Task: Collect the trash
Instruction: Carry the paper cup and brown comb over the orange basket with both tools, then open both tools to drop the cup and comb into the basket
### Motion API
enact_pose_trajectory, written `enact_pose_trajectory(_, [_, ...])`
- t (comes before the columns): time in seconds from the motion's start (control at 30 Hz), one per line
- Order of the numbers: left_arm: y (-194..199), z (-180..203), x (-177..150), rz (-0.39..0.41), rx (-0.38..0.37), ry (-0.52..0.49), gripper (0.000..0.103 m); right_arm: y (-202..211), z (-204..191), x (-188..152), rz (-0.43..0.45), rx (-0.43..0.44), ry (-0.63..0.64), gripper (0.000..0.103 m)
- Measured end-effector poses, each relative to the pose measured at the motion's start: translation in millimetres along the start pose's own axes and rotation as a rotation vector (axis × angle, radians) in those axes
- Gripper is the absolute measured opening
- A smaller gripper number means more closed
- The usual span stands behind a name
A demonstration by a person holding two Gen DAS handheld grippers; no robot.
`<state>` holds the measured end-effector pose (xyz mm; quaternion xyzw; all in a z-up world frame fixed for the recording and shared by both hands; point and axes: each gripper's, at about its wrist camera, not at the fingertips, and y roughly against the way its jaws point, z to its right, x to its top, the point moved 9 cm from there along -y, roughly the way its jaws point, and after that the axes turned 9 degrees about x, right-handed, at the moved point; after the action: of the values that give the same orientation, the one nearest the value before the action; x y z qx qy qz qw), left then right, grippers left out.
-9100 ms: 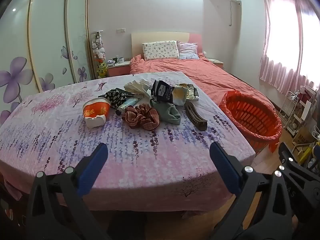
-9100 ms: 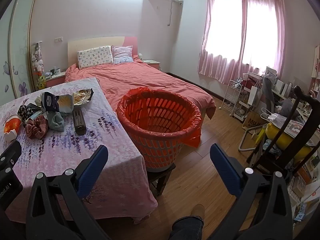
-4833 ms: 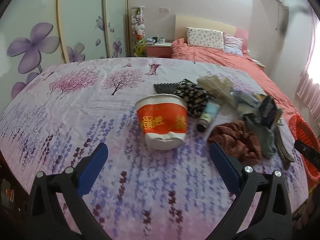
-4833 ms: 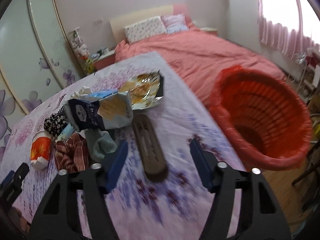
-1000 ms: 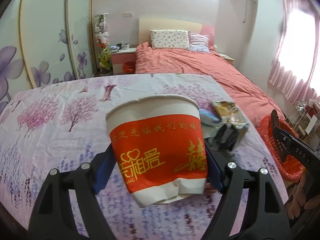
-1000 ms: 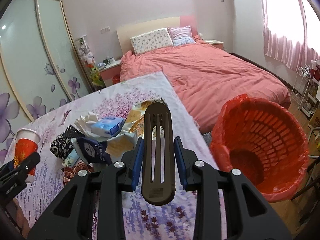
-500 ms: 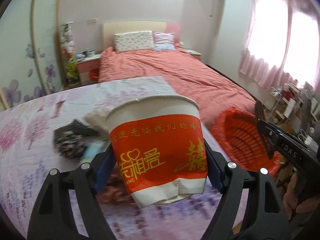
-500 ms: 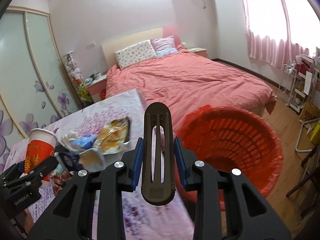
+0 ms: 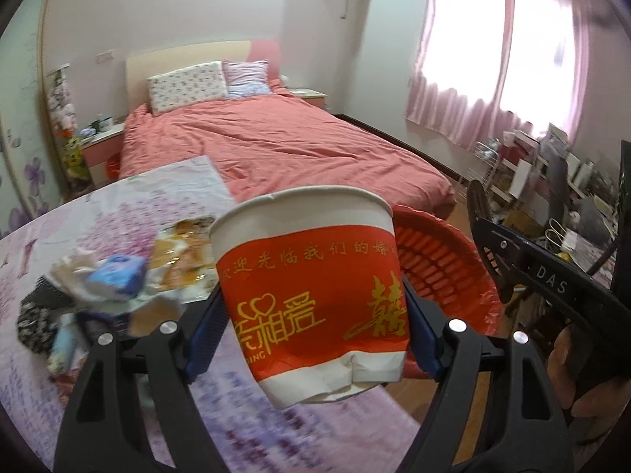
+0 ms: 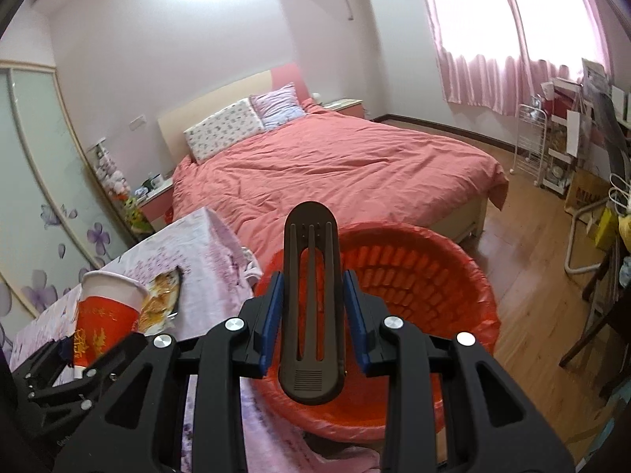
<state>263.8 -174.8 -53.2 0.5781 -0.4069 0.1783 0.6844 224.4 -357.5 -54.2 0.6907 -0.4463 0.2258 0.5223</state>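
Red-banded cup (image 9: 311,295) and dark clip (image 10: 311,307), each clamped in its own jaws, need carrying fully over the orange basket (image 10: 434,276) before release, judging from the counter edge.

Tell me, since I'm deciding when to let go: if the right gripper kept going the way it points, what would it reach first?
Probably the red basket: the right gripper, shut on the dark slotted clip, points down towards its open mouth. Depth is unclear.

Floral-clothed table (image 9: 118,205), wrappers (image 9: 181,248), tissue pack (image 9: 118,278)
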Motion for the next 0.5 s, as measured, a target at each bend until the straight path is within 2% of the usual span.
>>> enact_pose_trajectory(0.27, [-38,52,5,-0.042,-0.065,-0.055,0.077,-5,34,7,0.004,-0.012,-0.064,0.031])
enact_pose_trajectory(0.5, [-66,74,6,-0.084,-0.089,-0.079,0.078,-11,56,11,-0.006,-0.005,-0.127,0.031])
